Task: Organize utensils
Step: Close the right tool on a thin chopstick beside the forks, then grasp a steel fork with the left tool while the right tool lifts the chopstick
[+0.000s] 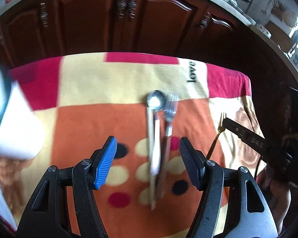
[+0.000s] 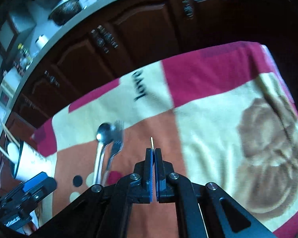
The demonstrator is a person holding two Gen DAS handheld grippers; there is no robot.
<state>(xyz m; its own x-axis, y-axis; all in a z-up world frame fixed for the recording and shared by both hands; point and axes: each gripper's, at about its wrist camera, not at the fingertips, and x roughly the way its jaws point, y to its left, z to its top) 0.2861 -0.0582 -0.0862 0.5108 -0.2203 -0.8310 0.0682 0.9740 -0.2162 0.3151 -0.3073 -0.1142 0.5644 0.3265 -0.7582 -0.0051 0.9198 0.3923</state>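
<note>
Patterned blanket (image 1: 85,83) covers the table. White cup (image 1: 15,130) stands at its left. Left gripper (image 1: 147,158), fingers apart, hangs above spoon (image 1: 155,101) and silver fork (image 1: 170,109) (side by side, blurred). Right gripper (image 2: 153,152) is clamped on gold fork (image 1: 220,123).

Spoon (image 1: 156,100) beside fork (image 1: 171,111)

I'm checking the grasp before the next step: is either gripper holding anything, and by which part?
The right gripper pinches the thin gold fork partway along its handle. The left gripper holds nothing.
</note>
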